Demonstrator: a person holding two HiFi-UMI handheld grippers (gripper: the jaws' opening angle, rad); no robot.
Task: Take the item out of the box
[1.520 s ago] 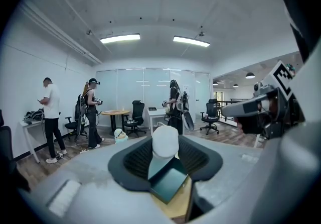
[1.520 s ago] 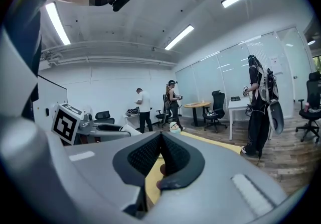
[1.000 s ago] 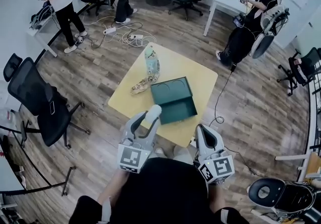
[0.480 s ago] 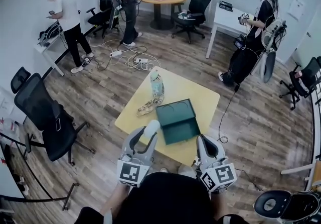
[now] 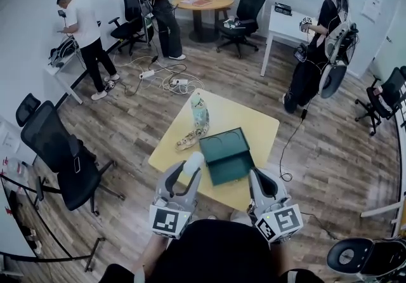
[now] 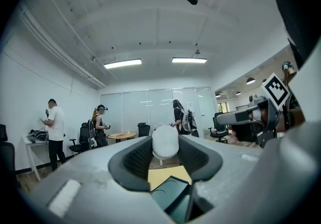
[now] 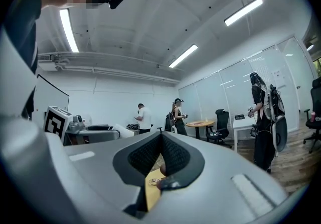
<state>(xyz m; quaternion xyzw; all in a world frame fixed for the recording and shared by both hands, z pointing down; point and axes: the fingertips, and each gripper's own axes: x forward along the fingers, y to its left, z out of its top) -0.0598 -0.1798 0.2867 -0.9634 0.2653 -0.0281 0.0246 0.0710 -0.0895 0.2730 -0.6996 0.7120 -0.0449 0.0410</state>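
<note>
A dark green box lies open on the yellow table, its lid folded back; no contents show inside it. My left gripper hovers at the table's near edge, left of the box, shut on a white rounded item. In the left gripper view that white item sits between the jaw tips of the left gripper, with the box below. My right gripper hangs near the box's right front corner. In the right gripper view the right gripper has its pads together and nothing between them.
A teal patterned bottle-like object and a beige sandal-like object lie on the table left of the box. A black office chair stands at the left. Cables, a round table, a white desk and three standing people surround the area.
The head view has shifted, so the table and box sit slightly lower and to the right in the picture. Both grippers keep their places at the near edge. People in the background have moved.
</note>
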